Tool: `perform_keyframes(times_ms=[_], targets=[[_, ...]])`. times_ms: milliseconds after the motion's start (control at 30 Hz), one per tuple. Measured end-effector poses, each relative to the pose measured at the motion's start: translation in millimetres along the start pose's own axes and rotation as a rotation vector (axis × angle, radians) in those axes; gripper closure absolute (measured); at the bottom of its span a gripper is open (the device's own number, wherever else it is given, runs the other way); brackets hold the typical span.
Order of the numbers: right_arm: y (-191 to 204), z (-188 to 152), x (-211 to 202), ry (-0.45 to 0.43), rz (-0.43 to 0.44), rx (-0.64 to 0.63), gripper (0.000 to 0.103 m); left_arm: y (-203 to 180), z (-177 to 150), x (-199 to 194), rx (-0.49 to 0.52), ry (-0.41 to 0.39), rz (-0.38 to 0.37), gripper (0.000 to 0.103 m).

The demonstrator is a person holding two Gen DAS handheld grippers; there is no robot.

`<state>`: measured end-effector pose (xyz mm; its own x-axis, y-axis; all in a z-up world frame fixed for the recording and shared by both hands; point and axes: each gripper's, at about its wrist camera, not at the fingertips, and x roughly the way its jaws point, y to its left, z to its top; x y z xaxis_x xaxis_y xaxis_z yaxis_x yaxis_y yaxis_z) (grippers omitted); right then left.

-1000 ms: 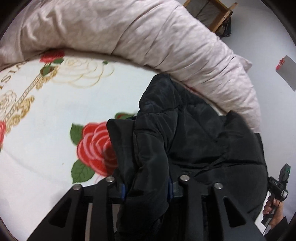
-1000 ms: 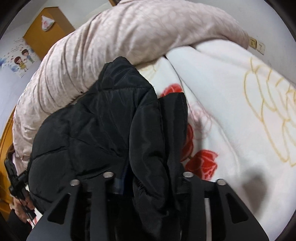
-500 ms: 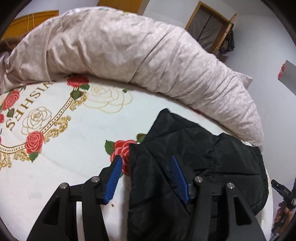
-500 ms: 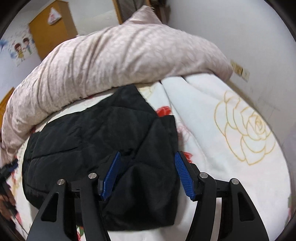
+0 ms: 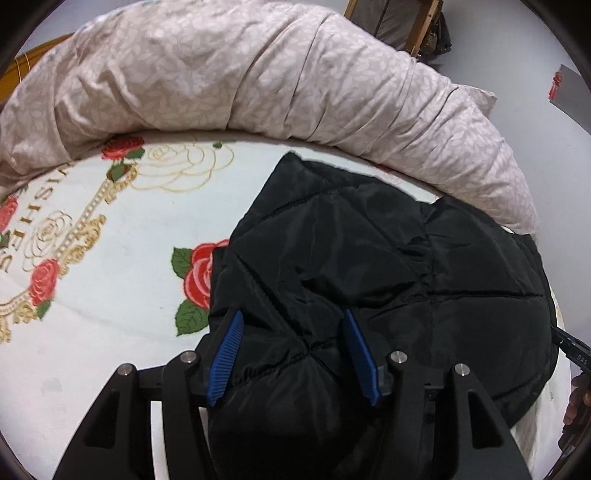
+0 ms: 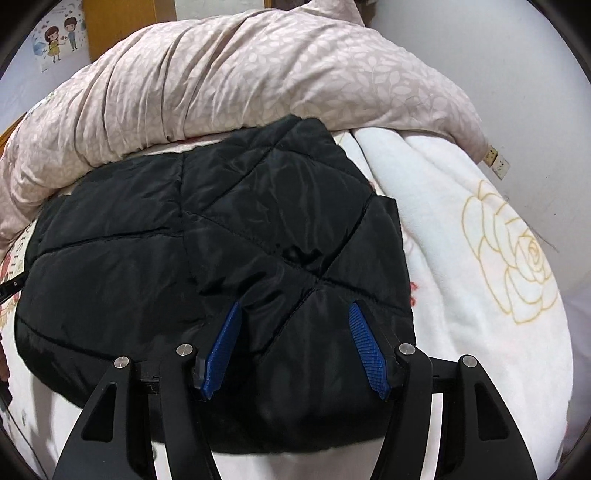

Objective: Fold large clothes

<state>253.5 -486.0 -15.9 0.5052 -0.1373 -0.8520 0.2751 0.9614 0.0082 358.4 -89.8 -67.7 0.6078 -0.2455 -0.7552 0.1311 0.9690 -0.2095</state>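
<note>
With both claws released, black puffer jacket [image 5: 369,266] lies folded into a compact bundle on the bed blanket [image 5: 92,325].
Left claw [image 5: 291,350] and right claw [image 6: 295,347] hover spread over it, gripping nothing; fold looks nearly done, maybe tidying left. Bunched pink duvet [image 6: 240,74] crowds the far edge.

you have one black quilted jacket [image 5: 369,266] lying folded on bed. one white blanket [image 5: 110,332] under it, printed with roses: you can count four red roses in left wrist view, nearest one [image 5: 201,275] just beside jacket, plus gold outline roses. one pinkish leaf-print duvet [image 6: 240,81] bunched behind jacket. two grippers: left gripper [image 5: 291,350], right gripper [image 6: 295,347], each with two blue pads. one cartoon sticker [image 6: 59,33] on wall, showing two figures. one wall socket [image 6: 495,162].
</note>
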Motion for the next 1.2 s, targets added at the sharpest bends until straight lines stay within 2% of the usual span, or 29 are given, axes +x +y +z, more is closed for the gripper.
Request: perform_keyframes(times_ms=[133,300,433,767,1033,1200], targets=[[17.0,-10.2,-33.6,-0.034,0.003,-0.011,0.042,-11.5,-7.5,-35.7,0.020,-0.040,-0.008,0.044],[43.3,-34.6,-84.2,-0.073,0.021,-0.035,0.042,-32.9,-34.1,-86.8,0.072,-0.067,-0.015,0.031],[62.0,-60.4,-122.4,-0.094,0.033,-0.042,0.042,-52.1,-64.8,-121.5,0.105,-0.058,-0.017,0.028],[93.6,-119.1,-201.0,-0.118,0.039,-0.088,0.042,-84.1,-130.5,-192.2,0.149,-0.016,0.006,0.028],[103.7,-161.1,-237.2,-0.111,0.045,-0.110,0.042,-99.2,-170.8,-231.3,0.180,0.004,0.002,0.028],[108.2,-174.7,-246.9,-0.106,0.043,-0.133,0.042,-100.3,-184.6,-245.0,0.170,0.010,-0.009,0.028]])
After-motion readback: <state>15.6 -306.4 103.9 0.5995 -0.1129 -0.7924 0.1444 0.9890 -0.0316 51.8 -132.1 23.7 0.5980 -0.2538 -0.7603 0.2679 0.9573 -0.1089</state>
